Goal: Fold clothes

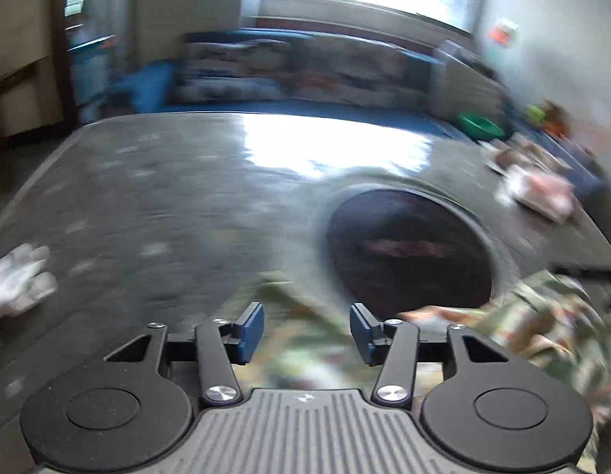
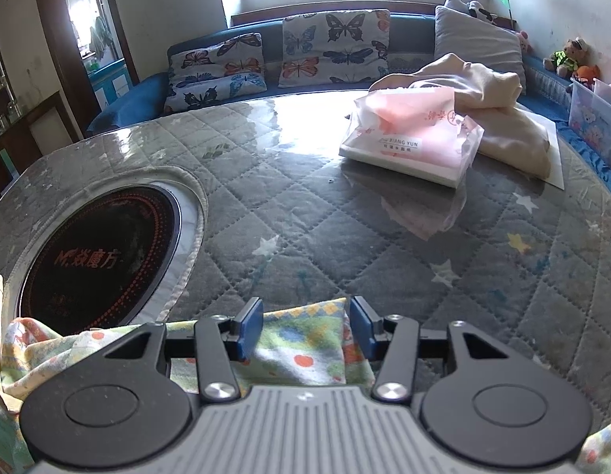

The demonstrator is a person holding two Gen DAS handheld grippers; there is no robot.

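Presently we list, item by item:

Left gripper (image 1: 307, 330): released, blue pads apart, nothing between them. That view is smeared with motion blur.

Right gripper (image 2: 306, 326): released, pads apart, a corner of the garment (image 2: 301, 349) lying between them; we cannot tell whether either pad touches the cloth.

Garment: patterned, green, yellow and white with orange dots. In the right view it spreads from 6 toward 8 o'clock under the gripper. In the left view it shows blurred at 4 to 6 o'clock (image 1: 550, 316).

Table (image 2: 345, 237): quilted grey cover with stars under glossy film.

Cooktop (image 2: 96, 252): round, black, set in the table, at 9 o'clock in the right view and at 3 o'clock in the left (image 1: 408, 252); the garment's edge lies just beside it.

Tissue pack (image 2: 412, 138): pink, at 1 o'clock.

Beige cloth (image 2: 499, 118): heaped behind the pack, touching it.

Butterfly cushions (image 2: 282, 55): at 12 o'clock, on a blue sofa (image 2: 128, 98).

White glove (image 1: 17, 280): at 9 o'clock in the left view.
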